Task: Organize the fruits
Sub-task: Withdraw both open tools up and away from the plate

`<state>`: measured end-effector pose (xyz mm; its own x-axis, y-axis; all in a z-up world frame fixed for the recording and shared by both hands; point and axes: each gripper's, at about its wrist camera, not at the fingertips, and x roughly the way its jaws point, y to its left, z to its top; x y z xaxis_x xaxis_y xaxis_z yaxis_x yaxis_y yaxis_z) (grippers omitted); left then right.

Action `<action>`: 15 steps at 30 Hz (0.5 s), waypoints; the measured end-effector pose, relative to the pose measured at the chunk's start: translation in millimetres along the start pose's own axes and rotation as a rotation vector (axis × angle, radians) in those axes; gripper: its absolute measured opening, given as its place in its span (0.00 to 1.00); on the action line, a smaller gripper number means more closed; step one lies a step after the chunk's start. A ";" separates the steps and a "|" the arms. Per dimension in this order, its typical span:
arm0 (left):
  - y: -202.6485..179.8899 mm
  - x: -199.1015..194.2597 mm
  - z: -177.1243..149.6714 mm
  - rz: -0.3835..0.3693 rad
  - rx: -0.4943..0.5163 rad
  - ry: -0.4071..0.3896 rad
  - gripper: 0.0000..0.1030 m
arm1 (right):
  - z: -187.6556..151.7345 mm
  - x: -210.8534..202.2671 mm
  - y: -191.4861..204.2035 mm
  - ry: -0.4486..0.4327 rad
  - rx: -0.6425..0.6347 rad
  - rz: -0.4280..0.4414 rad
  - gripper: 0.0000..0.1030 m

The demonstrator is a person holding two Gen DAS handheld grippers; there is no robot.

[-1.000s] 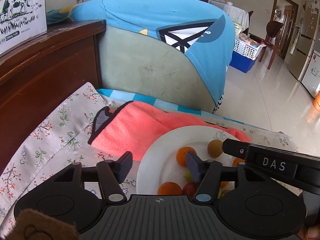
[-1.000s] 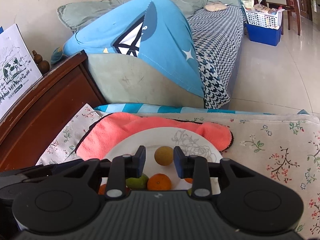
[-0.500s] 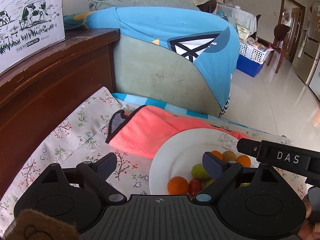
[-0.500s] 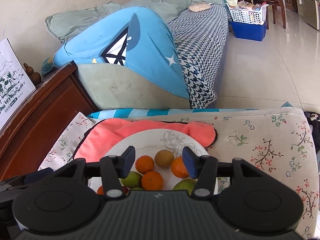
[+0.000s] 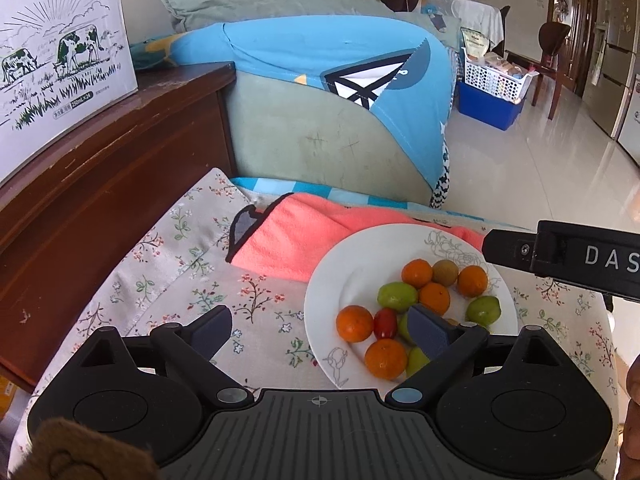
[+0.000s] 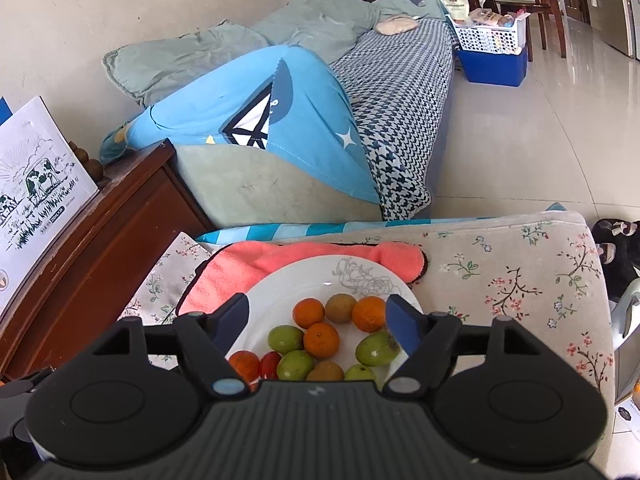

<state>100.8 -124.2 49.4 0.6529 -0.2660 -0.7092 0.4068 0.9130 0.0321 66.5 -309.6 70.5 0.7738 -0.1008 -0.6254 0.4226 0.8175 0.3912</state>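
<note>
The fruits [image 6: 320, 340] lay gathered on the white plate [image 6: 280, 288], which sat partly on a pink towel [image 6: 256, 264] over a floral cloth [image 6: 500, 264]: several oranges, green ones, two brown ones and a small red one, all bunched toward the near and right part of the plate. No fruit showed loose on the cloth in either view, so the gathering looked essentially done; at most some tidying or sorting by kind seemed left, though the task sentence did not say which. The left gripper [image 5: 320, 326] hung above the plate's left rim with its jaws spread wide and nothing between them, its right finger over the fruit and its left over bare cloth. The right gripper [image 6: 318, 314] hung above the near side of the plate; its jaws had just been opening, stood well apart, and held nothing, the fruit lying below and clear of the pads. The far left part of the plate was bare, leaving room for rearranging. The cloth's right edge dropped off toward the tiled floor [image 6: 520, 140], and a dark wooden cabinet [image 5: 120, 184] stood close on the left, with a sofa [image 5: 320, 136] beyond the far edge. A rolling fruit could, I judged, go off the right or near side.
</note>
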 end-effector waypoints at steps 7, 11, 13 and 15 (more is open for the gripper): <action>2.7 -13.1 -9.0 0.006 -0.013 0.014 0.94 | -3.8 -21.9 -0.4 -0.003 0.003 -0.015 0.76; 2.3 -22.3 -11.3 -0.001 -0.019 0.015 0.94 | -7.7 -33.3 1.5 0.005 0.005 -0.024 0.77; 1.6 -26.7 -13.2 -0.001 -0.016 0.014 0.94 | -10.0 -38.5 2.6 0.013 -0.004 -0.026 0.80; 1.3 -30.6 -15.1 0.002 -0.016 0.017 0.94 | -11.5 -42.8 4.9 0.018 -0.016 -0.027 0.85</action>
<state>71.8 -110.3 60.5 0.6429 -0.2593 -0.7207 0.3953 0.9183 0.0223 30.0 -294.7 91.4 0.7534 -0.1133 -0.6477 0.4358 0.8236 0.3629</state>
